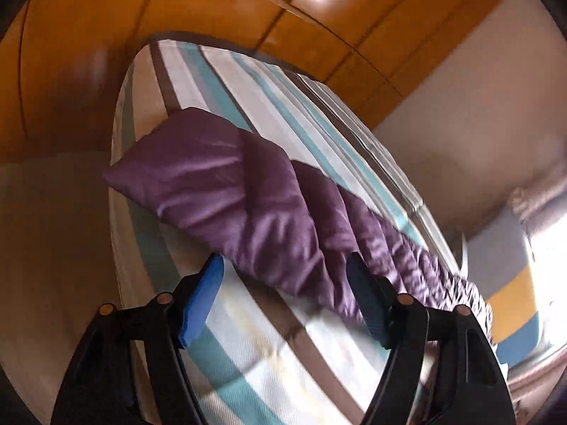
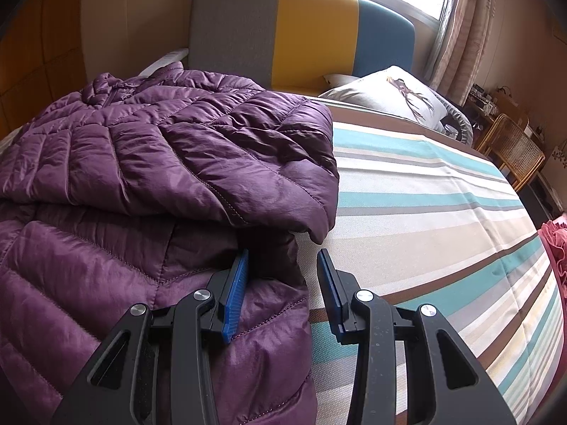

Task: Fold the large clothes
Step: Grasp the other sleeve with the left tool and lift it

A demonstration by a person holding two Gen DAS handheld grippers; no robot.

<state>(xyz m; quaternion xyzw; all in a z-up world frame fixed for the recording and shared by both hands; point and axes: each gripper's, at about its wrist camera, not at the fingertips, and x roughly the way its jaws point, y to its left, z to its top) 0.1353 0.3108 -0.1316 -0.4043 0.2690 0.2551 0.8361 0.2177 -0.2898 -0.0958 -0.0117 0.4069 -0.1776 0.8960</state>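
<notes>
The purple quilted down jacket (image 2: 149, 163) lies on the striped bedsheet (image 2: 425, 194), spreading ahead and left of the right gripper (image 2: 283, 276), whose parted fingers straddle its hem edge. The left gripper (image 1: 285, 287), likewise spread and empty, hovers just short of the jacket.

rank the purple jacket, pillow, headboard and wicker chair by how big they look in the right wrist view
1. purple jacket, though it lies nearest the camera
2. headboard
3. pillow
4. wicker chair, farthest off, so its true size is unsure
</notes>
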